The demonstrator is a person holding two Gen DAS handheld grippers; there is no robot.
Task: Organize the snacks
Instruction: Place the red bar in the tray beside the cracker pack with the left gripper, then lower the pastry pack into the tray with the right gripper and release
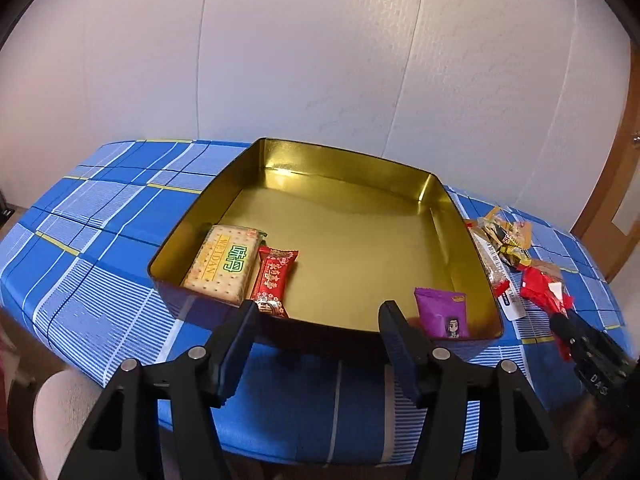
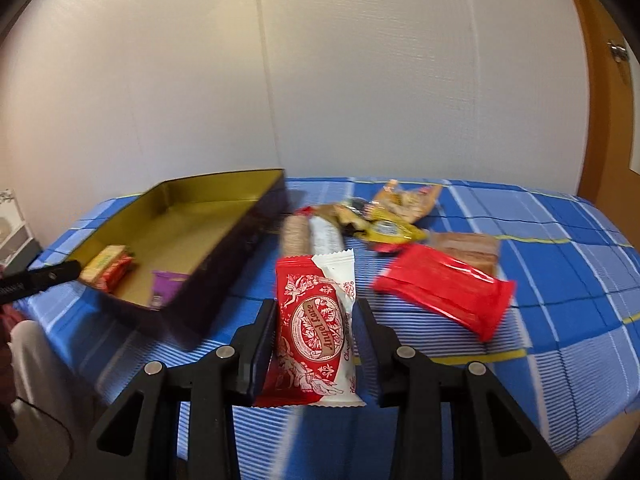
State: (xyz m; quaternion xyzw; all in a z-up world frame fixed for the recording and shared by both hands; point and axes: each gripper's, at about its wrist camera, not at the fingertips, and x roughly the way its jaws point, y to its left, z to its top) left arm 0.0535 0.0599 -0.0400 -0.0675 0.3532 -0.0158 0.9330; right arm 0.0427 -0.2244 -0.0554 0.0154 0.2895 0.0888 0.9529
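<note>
The right gripper [image 2: 316,320] clamps a glossy red-and-white wafer packet [image 2: 316,328] above the checked cloth table [image 2: 560,280]. The left gripper [image 1: 318,316] hangs open before the gold-lined rectangular tin [image 1: 360,240].

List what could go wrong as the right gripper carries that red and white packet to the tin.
1. The Angel Love packet is pinched across its soft sides by the right gripper, so it could slip or twist out.
2. The tin has a raised wall; a low carry may clip it.
3. The left gripper hovers open at the tin's near edge, risking a collision.
</note>
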